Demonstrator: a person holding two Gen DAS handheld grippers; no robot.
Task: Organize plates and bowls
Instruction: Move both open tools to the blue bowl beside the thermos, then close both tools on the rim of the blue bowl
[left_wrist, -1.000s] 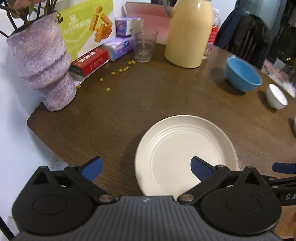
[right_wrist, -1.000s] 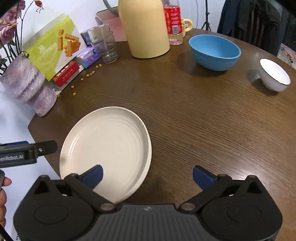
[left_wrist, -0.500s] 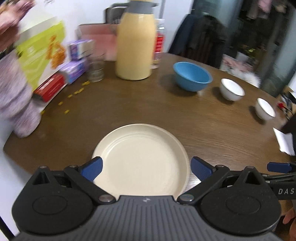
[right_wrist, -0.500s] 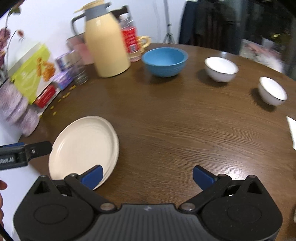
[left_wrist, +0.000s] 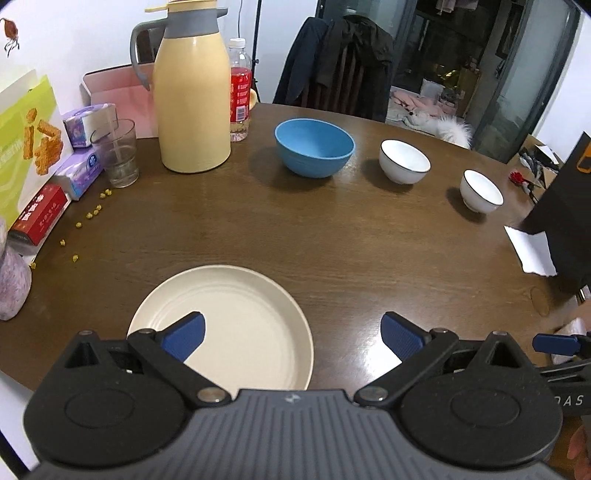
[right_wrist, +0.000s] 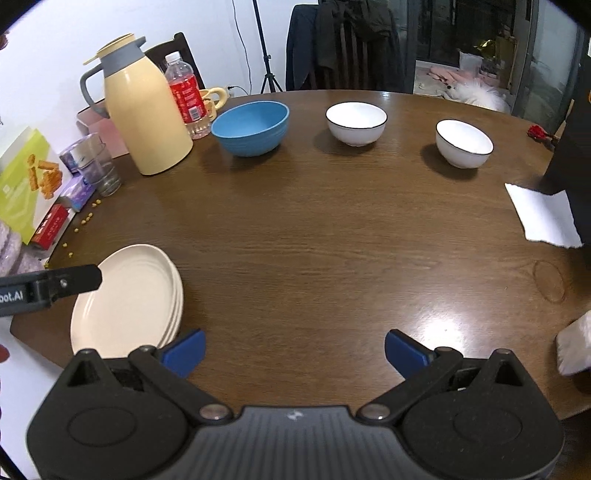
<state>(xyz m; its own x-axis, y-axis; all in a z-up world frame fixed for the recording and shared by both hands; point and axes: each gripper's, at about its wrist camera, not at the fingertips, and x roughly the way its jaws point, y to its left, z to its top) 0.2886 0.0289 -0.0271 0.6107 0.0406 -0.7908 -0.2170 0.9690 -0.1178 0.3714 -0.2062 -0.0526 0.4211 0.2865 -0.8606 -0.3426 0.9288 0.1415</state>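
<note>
1. Hovering low over the near edge of the table (left_wrist: 332, 236), the left gripper (left_wrist: 291, 330) has its blue fingers (left_wrist: 184, 334) spread wide and holds nothing; its left finger overlaps the plates in the left view.
2. Right gripper (right_wrist: 293, 349): fingers likewise spread wide and empty, above bare wood just right of the plates.
3. Plates (right_wrist: 125, 299): a cream stack at the table's near left edge; the right view shows several rims one on another.
4. Blue bowl (left_wrist: 314, 147): upright at the far side, just right of the yellow jug (left_wrist: 190, 99).
5. First white bowl (right_wrist: 355, 123): upright, dark-rimmed, to the right of the blue bowl and apart from it.
6. Second white bowl (right_wrist: 463, 143): same kind, farther right, apart from the first.
7. Left margin: a glass (left_wrist: 116, 153), tissue packs (left_wrist: 83, 173), a red box (left_wrist: 38, 214) and scattered yellow bits (left_wrist: 92, 213).
8. Behind the jug: a bottle (right_wrist: 184, 99) with a red label.
9. Right edge: a white sheet (right_wrist: 543, 216) lying flat, partly under a black box (left_wrist: 565, 206).
</note>
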